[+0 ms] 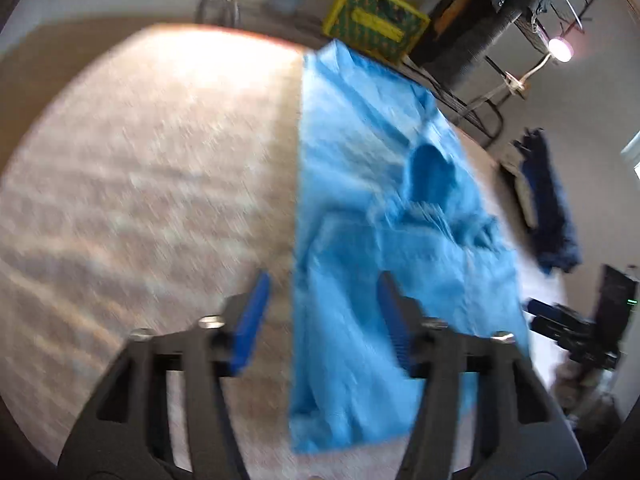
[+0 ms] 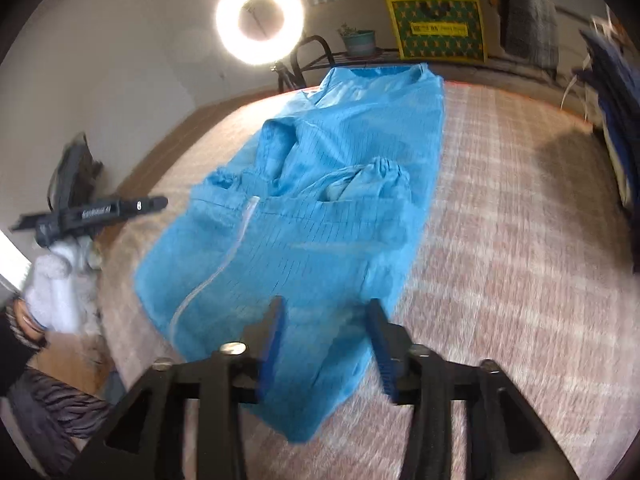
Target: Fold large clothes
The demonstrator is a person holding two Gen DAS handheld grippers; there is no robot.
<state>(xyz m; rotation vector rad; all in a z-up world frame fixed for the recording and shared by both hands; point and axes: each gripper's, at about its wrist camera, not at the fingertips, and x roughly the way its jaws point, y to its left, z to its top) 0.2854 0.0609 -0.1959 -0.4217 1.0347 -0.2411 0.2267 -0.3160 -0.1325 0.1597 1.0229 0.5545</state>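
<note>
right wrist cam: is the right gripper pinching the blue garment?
No: the right gripper stands open above the blue garment, its pads clear of the fabric.

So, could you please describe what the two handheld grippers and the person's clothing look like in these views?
Both the left gripper and right gripper have black angular frames with cut-out openings, silver bolt heads, and flat blue ribbed pads on the fingers. From the right wrist view, the left gripper's black body carries small white lettering, and a white sleeve shows behind it.
</note>
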